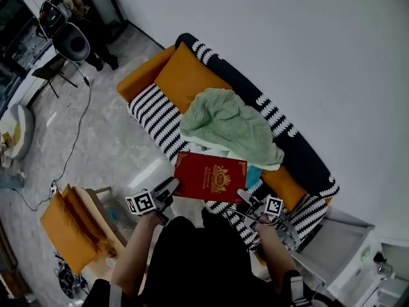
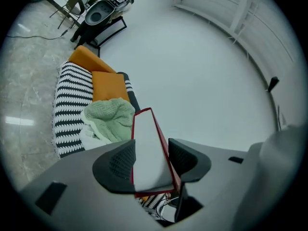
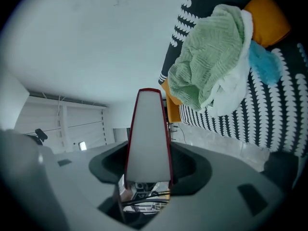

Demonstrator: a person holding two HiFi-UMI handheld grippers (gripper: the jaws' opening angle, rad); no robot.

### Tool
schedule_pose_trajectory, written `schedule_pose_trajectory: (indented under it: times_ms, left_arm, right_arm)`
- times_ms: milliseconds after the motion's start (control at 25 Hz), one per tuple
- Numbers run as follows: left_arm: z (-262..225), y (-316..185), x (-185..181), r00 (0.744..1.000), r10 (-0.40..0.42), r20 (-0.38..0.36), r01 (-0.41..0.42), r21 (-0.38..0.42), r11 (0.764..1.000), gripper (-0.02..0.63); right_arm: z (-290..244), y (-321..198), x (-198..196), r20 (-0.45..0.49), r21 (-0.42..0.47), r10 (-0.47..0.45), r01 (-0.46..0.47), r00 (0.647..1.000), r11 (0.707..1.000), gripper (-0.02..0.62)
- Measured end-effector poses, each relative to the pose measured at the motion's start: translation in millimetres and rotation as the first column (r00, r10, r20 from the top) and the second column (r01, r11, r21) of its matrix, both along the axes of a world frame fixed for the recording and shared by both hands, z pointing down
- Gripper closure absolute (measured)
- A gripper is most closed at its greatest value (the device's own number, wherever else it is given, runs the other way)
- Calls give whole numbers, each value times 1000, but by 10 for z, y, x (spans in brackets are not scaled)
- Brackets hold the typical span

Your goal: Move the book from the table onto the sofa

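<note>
A red book with a gold emblem on its cover hangs flat in the air over the front edge of the sofa. My left gripper is shut on the book's left end, and my right gripper is shut on its right end. In the left gripper view the book shows edge-on with white pages between the black pads. The right gripper view shows the same book clamped between its pads. The sofa has a black-and-white striped seat and orange cushions.
A green knitted blanket lies heaped on the sofa seat just beyond the book, with a blue cloth under it. An orange chair stands at lower left. A white cabinet is at lower right. A person stands far off at top left.
</note>
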State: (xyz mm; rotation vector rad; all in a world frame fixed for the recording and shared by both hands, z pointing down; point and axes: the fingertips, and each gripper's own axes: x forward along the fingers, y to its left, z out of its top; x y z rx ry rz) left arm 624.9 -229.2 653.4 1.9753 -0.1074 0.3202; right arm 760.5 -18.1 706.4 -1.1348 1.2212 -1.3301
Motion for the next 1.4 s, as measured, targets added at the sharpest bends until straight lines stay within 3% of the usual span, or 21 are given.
schedule_pose_trajectory:
  times_ms: [280, 440, 640, 720, 920, 1080, 1240, 1400]
  left_arm:
    - [56, -164, 105, 996, -87, 15, 87, 13, 996, 399]
    - [120, -100, 157, 996, -86, 35, 87, -22, 996, 399]
    - [164, 160, 343, 999, -13, 31, 15, -67, 998, 399]
    - [146, 263, 345, 999, 15, 36, -13, -74, 997, 399]
    - [358, 469, -43, 991, 49, 124, -38, -90, 995, 399]
    - [510, 470, -250, 984, -13, 178, 35, -123, 992, 399]
    - [460, 474, -170, 987, -15, 162, 35, -117, 993, 399]
    - [472, 475, -74, 990, -4, 141, 22, -125, 992, 399]
  right_arm:
    - [244, 54, 516, 33, -28, 98, -97, 995, 995, 347]
    - [594, -67, 875, -32, -91, 115, -118, 993, 989, 347]
    - [1257, -371, 1416, -174, -269, 51, -97, 983, 958, 347]
    - [1383, -649, 1668, -222, -285, 29, -93, 975, 954, 347]
    - [1750, -1273, 2107, -336, -363, -52, -79, 940, 929, 347]
    - [2022, -1498, 2263, -391, -463, -136, -67, 910, 884, 345]
    - [2159, -1547, 2291, -457, -547, -243, -55, 856, 835, 344]
    - [2217, -1555, 2303, -493, -576, -265, -83, 829, 813, 342]
